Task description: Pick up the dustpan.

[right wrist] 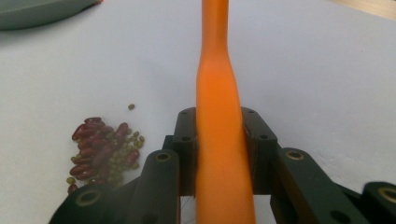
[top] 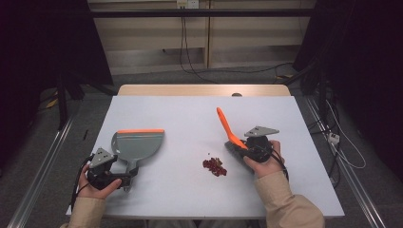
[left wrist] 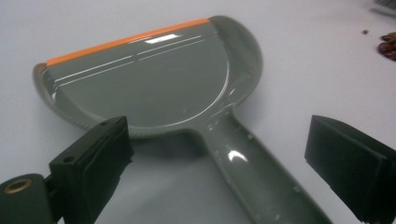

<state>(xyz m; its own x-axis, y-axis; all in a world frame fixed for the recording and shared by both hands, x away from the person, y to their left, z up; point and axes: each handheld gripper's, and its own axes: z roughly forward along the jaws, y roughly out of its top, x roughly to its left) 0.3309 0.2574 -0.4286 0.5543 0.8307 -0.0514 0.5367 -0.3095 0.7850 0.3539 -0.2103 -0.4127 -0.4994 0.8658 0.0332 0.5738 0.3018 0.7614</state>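
Between the pads of the right hand-held gripper (right wrist: 219,154), the orange brush handle (right wrist: 217,116) is sitting clamped; the left hand-held gripper (left wrist: 219,158) is hanging released, straddling the dustpan handle (left wrist: 252,172).

dustpan (left wrist: 154,88): grey plastic, glossy, smooth; orange rubbery lip
brush handle (right wrist: 218,116): orange plastic, smooth, satin
desk (top: 190,118): pale laminate, matt
beans (right wrist: 100,149): dark red, shiny

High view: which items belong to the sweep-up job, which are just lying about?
In the job:
- orange brush handle, clamped in the right gripper
- grey dustpan, between the left gripper's open jaws
- bean pile

Lying about:
- floor cables
- white plug
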